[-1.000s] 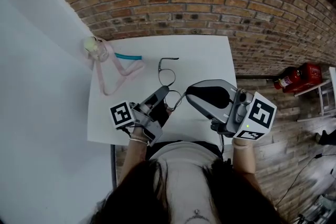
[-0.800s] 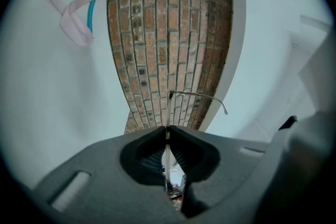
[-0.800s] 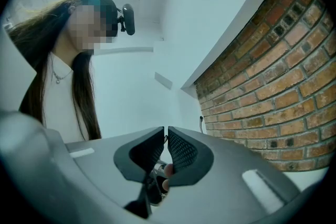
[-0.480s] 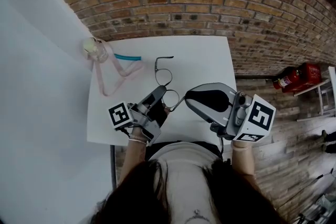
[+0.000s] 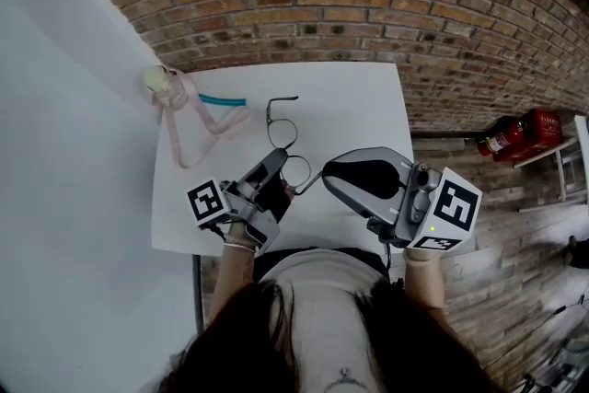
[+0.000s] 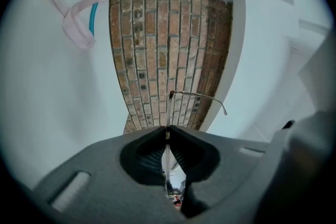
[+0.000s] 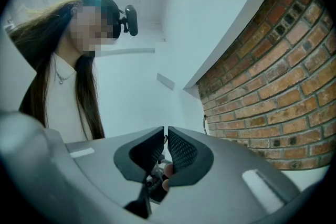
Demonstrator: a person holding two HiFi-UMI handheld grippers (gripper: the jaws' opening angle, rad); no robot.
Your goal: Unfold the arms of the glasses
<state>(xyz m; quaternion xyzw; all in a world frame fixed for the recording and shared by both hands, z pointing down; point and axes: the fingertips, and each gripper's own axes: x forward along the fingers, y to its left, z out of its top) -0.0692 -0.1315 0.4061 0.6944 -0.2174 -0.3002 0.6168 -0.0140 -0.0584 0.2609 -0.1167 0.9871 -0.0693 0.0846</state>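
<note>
The thin dark wire-rimmed glasses [image 5: 283, 135] hang above the white table [image 5: 359, 106], between my two grippers. My left gripper [image 5: 280, 165] is shut on the frame by the near lens. In the left gripper view the frame [image 6: 168, 113] runs edge-on out of the shut jaws [image 6: 168, 134], and the far arm [image 6: 202, 97] sticks out sideways to the right. My right gripper [image 5: 324, 177] is shut on the near arm, a thin wire running from the near lens. In the right gripper view the jaws [image 7: 165, 136] are almost closed, and the arm is barely visible in the slit.
At the table's far left lie a pink strap [image 5: 189, 129], a small clear bottle [image 5: 168, 85] and a teal straw [image 5: 224, 100]. A brick wall [image 5: 368, 5] rises behind the table. A red fire extinguisher [image 5: 515, 135] lies on the floor to the right. The person [image 7: 68, 60] faces the right gripper.
The glasses have drifted slightly left and turned, with the far arm now further left. Both grippers keep their hold; the right one has edged a little left.
</note>
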